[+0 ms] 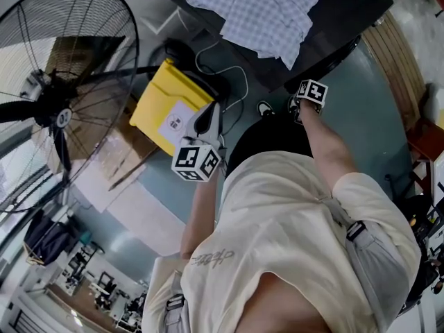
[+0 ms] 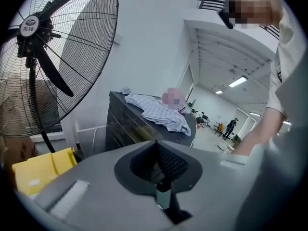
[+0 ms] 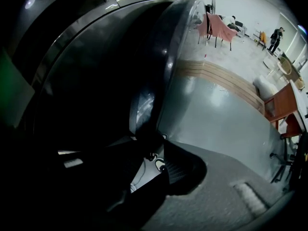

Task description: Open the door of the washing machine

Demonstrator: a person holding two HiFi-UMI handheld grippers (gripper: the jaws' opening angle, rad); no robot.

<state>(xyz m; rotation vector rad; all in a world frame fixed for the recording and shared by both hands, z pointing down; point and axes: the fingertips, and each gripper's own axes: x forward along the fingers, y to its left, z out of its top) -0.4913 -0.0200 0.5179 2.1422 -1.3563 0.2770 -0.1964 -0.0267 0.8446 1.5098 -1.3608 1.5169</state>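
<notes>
1. My right gripper (image 3: 151, 153) is down at the front of the washing machine (image 1: 347, 19). Its fingers stand fairly wide apart, and the handle (image 3: 143, 109) on the door's rim sits just at their tips. I see no pad pressing on it, so I judge that nothing is gripped yet.
2. To do this well, I would push in until the handle sits deep between both pads and then close firmly. I would pull outward from the machine's front along the door's swing, not straight down, because the smooth rim looks easy to slip off.
3. The door (image 3: 110, 81) is the dark round bulge on the machine's front. As far as I can tell, it is not open yet.
4. My left gripper (image 2: 156, 150) is held well back from the machine and points toward it, with its fingers closed together on nothing. I would keep it there, out of the door's path.
5. Some things are hard to make out. One finger of my right gripper is lost in shadow against the door, so I cannot see how it sits on the handle. The latch and the hinge side are not visible. In the head view the machine's front is hidden below its top and behind my arm.
6. A checked cloth (image 2: 156, 110) covers much of the machine's top.
7. Off to the machine's side are a yellow box (image 2: 38, 170) and a big fan (image 2: 43, 57), and the fan is cut off at the picture's edge.
</notes>
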